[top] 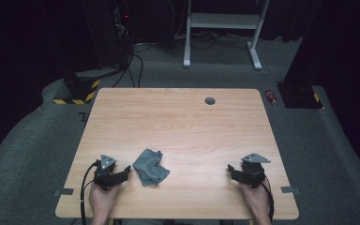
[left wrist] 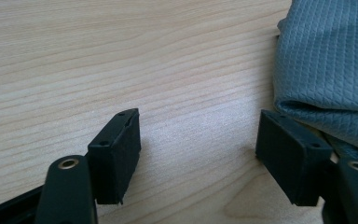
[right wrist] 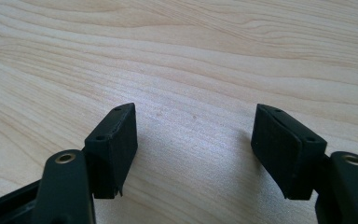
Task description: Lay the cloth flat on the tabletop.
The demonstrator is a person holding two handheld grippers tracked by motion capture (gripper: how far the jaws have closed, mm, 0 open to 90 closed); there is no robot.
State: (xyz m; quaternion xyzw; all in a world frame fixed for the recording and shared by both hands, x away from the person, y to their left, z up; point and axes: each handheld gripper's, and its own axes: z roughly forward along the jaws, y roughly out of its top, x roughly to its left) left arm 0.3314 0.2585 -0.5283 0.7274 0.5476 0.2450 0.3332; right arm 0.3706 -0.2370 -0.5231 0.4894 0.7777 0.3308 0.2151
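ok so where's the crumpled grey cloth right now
In the high view the crumpled grey cloth lies on the wooden table near its front edge, left of centre, just beside the open left gripper and well away from the right gripper.

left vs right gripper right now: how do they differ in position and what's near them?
The left gripper sits right beside the crumpled grey cloth; the right gripper is well apart from it, near the table's right edge. In the left gripper view, cloth lies against one jaw; in the right gripper view, bare wood lies ahead. Shared: both are open, hold nothing, sit low near the table's front edge and point inward.
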